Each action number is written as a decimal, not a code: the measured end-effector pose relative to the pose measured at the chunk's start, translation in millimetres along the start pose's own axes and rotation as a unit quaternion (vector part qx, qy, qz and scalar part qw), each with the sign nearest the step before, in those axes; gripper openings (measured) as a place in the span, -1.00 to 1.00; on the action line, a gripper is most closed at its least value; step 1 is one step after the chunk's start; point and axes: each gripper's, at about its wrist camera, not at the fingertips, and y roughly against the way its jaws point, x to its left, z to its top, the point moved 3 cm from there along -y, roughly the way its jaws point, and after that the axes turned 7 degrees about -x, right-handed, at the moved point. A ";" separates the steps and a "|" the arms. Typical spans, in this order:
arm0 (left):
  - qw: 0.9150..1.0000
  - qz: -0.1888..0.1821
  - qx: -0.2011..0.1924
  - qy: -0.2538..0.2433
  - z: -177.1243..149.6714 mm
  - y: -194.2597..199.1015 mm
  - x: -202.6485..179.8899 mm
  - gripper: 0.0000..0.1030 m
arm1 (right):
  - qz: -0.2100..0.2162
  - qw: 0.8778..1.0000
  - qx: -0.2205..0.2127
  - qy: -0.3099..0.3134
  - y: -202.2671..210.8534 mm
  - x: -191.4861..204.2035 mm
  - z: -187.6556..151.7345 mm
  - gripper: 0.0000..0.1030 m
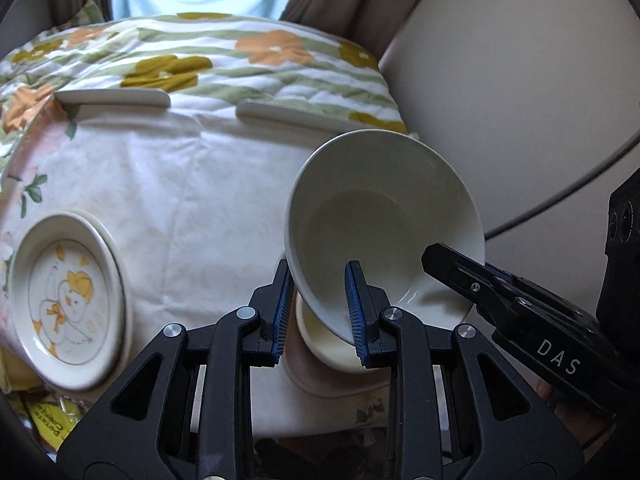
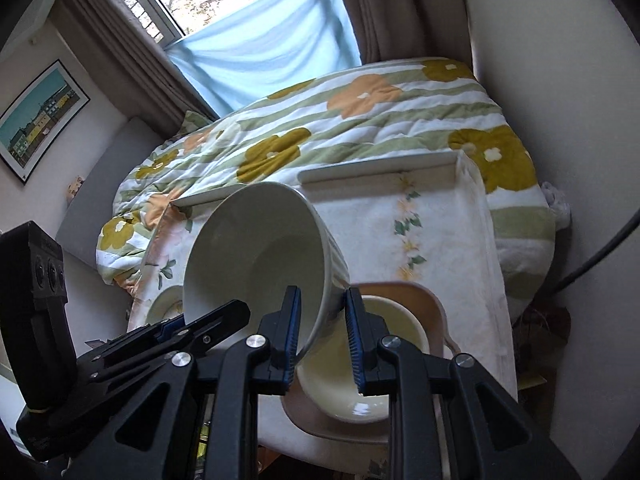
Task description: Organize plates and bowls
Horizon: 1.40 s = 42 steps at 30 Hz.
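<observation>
Bowl (image 1: 380, 216), white and tipped steeply on its side, hangs over a second, cream bowl (image 2: 384, 360) that sits on a pinkish plate (image 2: 424, 300). Left gripper (image 1: 320, 312) and right gripper (image 2: 322, 340) each pinch its rim, jaws nearly closed on the wall. A duck-print plate (image 1: 68, 300) lies well apart on the white cloth (image 1: 180, 200).

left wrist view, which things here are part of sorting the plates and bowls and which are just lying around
Part of the job:
- white bowl, tilted, held at its rim by the left gripper and the right gripper
- cream bowl beneath it, on the pinkish plate
- duck plate

Just lying about:
- floral quilt
- yellow snack packet
- framed picture
</observation>
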 end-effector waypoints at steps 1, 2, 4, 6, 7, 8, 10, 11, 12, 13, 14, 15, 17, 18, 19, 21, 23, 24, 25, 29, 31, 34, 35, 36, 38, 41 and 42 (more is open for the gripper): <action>1.000 0.000 0.007 -0.003 -4.4 -4.0 -1.8 -0.55 | -0.003 1.000 0.004 -0.006 -0.8 -5.6 -5.1 -0.60; 1.000 0.001 0.013 -0.006 -9.8 -9.0 -5.5 -0.55 | -0.007 1.000 0.009 -0.010 -3.3 -11.1 -10.4 -0.60; 1.000 0.004 0.027 -0.013 -19.1 -17.7 -9.8 -0.55 | -0.013 1.000 0.014 -0.018 -3.4 -20.7 -20.9 -0.60; 0.999 0.014 0.037 -0.027 -27.7 -25.2 -14.4 -0.55 | -0.015 0.999 0.021 -0.026 -6.4 -29.4 -30.1 -0.60; 0.998 0.019 0.042 -0.032 -29.9 -29.0 -15.2 -0.55 | -0.017 0.999 0.026 -0.032 -9.6 -33.1 -34.3 -0.60; 0.998 0.021 0.046 -0.034 -33.1 -32.0 -15.8 -0.55 | -0.018 0.999 0.029 -0.035 -9.2 -38.5 -39.6 -0.60; 0.997 0.026 0.055 -0.038 -39.1 -37.4 -16.6 -0.55 | -0.018 0.998 0.036 -0.040 -12.1 -44.3 -45.8 -0.60; 0.997 0.029 0.059 -0.040 -41.7 -39.7 -17.0 -0.55 | -0.018 0.998 0.039 -0.042 -13.5 -46.4 -47.8 -0.60; 0.997 0.033 0.063 -0.043 -42.4 -42.1 -16.0 -0.55 | -0.018 0.998 0.041 -0.042 -14.5 -47.2 -49.0 -0.60; 0.996 0.037 0.068 -0.046 -43.7 -44.2 -16.3 -0.55 | -0.019 0.998 0.042 -0.043 -15.7 -48.2 -50.2 -0.60; 0.995 0.042 0.072 -0.050 -44.8 -46.4 -16.6 -0.55 | -0.020 0.998 0.043 -0.041 -15.8 -47.8 -51.9 -0.60; 0.995 0.046 0.074 -0.054 -44.2 -47.4 -16.4 -0.55 | -0.020 0.998 0.045 -0.039 -16.6 -48.2 -53.0 -0.60; 0.994 0.052 0.072 -0.062 -41.7 -49.7 -17.7 -0.55 | -0.022 0.998 0.047 -0.037 -17.7 -49.1 -55.7 -0.60; 0.994 0.057 0.073 -0.066 -41.0 -50.2 -18.1 -0.55 | -0.022 0.998 0.048 -0.036 -17.9 -48.8 -56.4 -0.60; 0.993 0.060 0.074 -0.069 -39.8 -51.7 -19.2 -0.55 | -0.022 0.998 0.049 -0.037 -18.5 -49.6 -57.7 -0.60; 0.992 0.067 0.073 -0.077 -39.7 -51.9 -20.9 -0.55 | -0.023 0.998 0.051 -0.037 -18.9 -50.0 -59.7 -0.60; 0.991 0.074 0.073 -0.085 -40.1 -52.2 -21.8 -0.55 | -0.024 0.998 0.051 -0.036 -18.6 -49.9 -60.5 -0.60; 0.990 0.078 0.073 -0.088 -40.4 -52.2 -22.4 -0.55 | -0.024 0.998 0.051 -0.035 -19.1 -50.6 -60.9 -0.60; 0.990 0.081 0.074 -0.093 -40.6 -52.6 -23.0 -0.55 | -0.025 0.998 0.051 -0.034 -18.9 -50.3 -61.1 -0.60; 0.987 0.095 0.072 -0.110 -42.5 -52.6 -26.1 -0.55 | -0.026 0.998 0.053 -0.033 -18.2 -50.1 -62.1 -0.60; 0.985 0.103 0.070 -0.119 -43.2 -53.3 -27.7 -0.55 | -0.028 0.998 0.053 -0.031 -18.4 -49.9 -61.8 -0.60; 0.982 0.113 0.068 -0.133 -44.5 -54.3 -30.8 -0.55 | -0.033 0.997 0.055 -0.030 -18.1 -50.8 -61.6 -0.60; 0.982 0.116 0.068 -0.135 -44.7 -54.8 -31.3 -0.55 | -0.032 0.998 0.054 -0.032 -17.7 -52.0 -61.8 -0.60; 0.981 0.117 0.068 -0.136 -44.5 -54.8 -31.3 -0.55 | -0.032 0.998 0.054 -0.032 -17.3 -52.2 -61.8 -0.60; 0.980 0.121 0.067 -0.140 -44.5 -54.6 -31.9 -0.55 | -0.030 0.998 0.053 -0.033 -16.4 -52.4 -61.8 -0.60; 0.980 0.123 0.068 -0.142 -44.4 -54.9 -32.0 -0.55 | -0.030 0.998 0.052 -0.034 -15.6 -53.0 -62.4 -0.60; 0.980 0.122 0.068 -0.142 -44.5 -54.7 -32.1 -0.55 | -0.031 0.998 0.052 -0.033 -15.2 -51.6 -62.2 -0.60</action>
